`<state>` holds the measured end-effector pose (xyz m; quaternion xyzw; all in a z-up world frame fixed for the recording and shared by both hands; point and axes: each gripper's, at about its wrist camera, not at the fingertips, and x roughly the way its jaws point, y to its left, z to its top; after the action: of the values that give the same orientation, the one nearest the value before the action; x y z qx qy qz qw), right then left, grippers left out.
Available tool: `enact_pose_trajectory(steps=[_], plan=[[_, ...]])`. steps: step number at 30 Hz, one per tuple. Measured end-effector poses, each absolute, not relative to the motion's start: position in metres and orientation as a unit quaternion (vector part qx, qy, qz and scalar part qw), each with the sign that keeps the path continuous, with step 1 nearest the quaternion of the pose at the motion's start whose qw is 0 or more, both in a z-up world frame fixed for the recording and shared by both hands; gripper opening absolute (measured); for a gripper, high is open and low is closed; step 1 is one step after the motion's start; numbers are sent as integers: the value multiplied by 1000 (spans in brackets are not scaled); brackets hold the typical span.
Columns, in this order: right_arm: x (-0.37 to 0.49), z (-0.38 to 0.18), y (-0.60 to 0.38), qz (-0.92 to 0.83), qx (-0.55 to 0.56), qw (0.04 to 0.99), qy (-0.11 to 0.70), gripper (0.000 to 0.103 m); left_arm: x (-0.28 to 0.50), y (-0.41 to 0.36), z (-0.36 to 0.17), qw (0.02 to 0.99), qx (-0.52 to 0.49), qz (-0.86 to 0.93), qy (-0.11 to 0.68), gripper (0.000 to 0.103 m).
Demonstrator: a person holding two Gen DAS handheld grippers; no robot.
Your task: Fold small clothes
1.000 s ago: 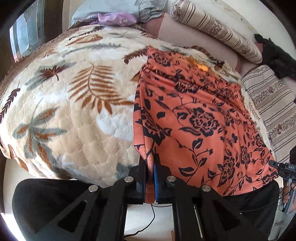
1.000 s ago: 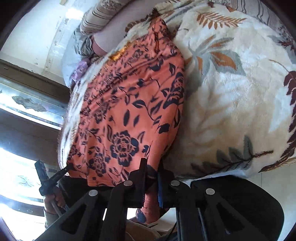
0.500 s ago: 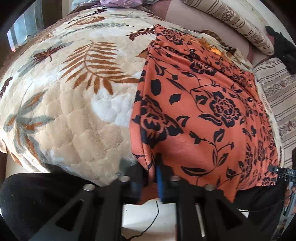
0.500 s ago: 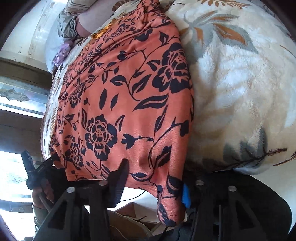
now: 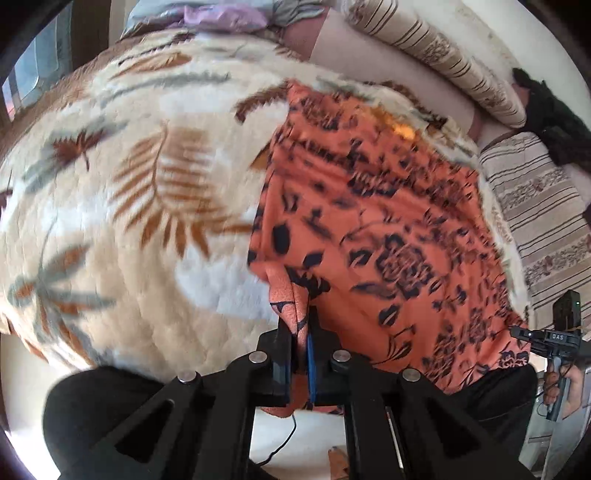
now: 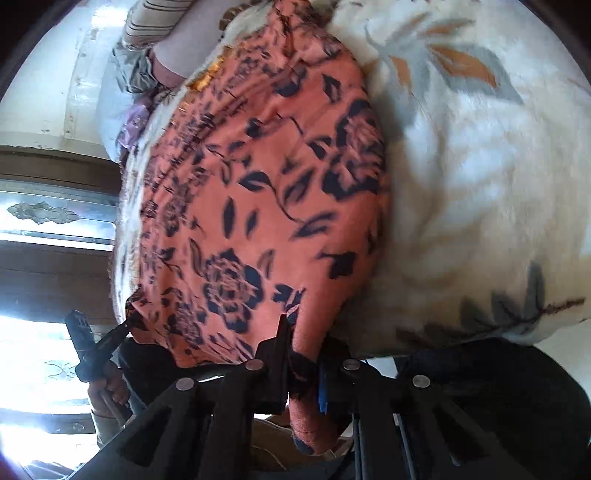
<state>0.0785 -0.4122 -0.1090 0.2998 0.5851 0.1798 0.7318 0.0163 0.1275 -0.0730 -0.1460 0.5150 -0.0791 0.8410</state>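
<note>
An orange garment with a dark floral print (image 5: 388,229) lies spread on a cream leaf-patterned blanket (image 5: 110,221) on a bed. My left gripper (image 5: 301,347) is shut on the garment's near left corner, with a fold of cloth bunched between the fingers. My right gripper (image 6: 303,354) is shut on the garment (image 6: 258,206) at its near right corner; the cloth hangs down through the fingers. Each gripper shows at the edge of the other's view: the right one in the left wrist view (image 5: 554,339), the left one in the right wrist view (image 6: 96,343).
Striped pillows (image 5: 443,59) and a striped cushion (image 5: 546,221) lie at the bed's far and right side, with a dark bundle (image 5: 554,122) on them. A grey and lilac heap of cloth (image 5: 221,14) lies at the head. A window (image 6: 44,221) is at the left.
The right gripper opened half a second ago and has shut on the cloth corner again. Both grippers have drawn back a little, and the left corner has bunched up.
</note>
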Motion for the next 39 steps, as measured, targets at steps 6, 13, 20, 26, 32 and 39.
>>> enact_pose_trajectory(steps=[6, 13, 20, 26, 32, 39], plan=[[191, -15, -441, 213, 339, 795, 456, 10, 137, 126, 10, 900, -136, -99, 403, 7], [328, -87, -452, 80, 315, 813, 484, 84, 283, 130, -86, 885, -108, 4, 453, 88], [271, -102, -447, 67, 278, 837, 466, 84, 215, 166, -84, 891, -173, -5, 419, 87], [277, -119, -406, 116, 207, 830, 505, 83, 199, 128, -125, 869, -122, -38, 479, 88], [289, -116, -373, 95, 172, 822, 535, 29, 231, 101, -126, 850, -96, -43, 517, 24], [236, -21, -376, 113, 162, 854, 481, 24, 168, 102, -37, 881, -109, -68, 456, 19]])
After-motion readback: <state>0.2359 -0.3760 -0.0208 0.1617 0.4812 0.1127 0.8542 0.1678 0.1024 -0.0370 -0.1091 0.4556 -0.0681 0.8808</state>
